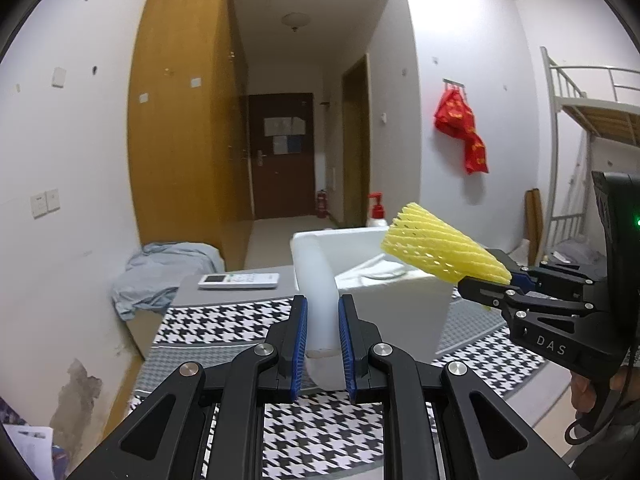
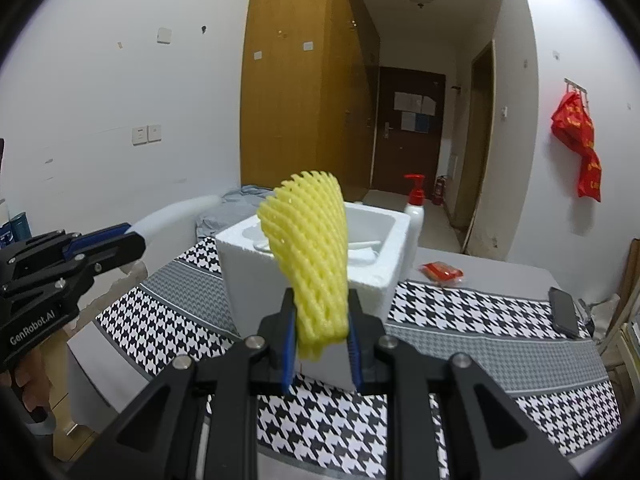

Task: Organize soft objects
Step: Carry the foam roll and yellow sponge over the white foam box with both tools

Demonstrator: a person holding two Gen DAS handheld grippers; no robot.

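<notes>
Now we carry both pieces toward the white foam box (image 2: 312,248): our left gripper (image 1: 323,344) clamps a white foam strip (image 1: 318,280), our right gripper (image 2: 322,344) a yellow foam net (image 2: 312,248). Next, we should reach over its rim and release.

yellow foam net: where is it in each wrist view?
Left wrist: yellow foam net right of centre, clamped in the right gripper.
Right wrist: yellow foam net centre, rising from that gripper.
Shared landmark: white foam box.
</notes>
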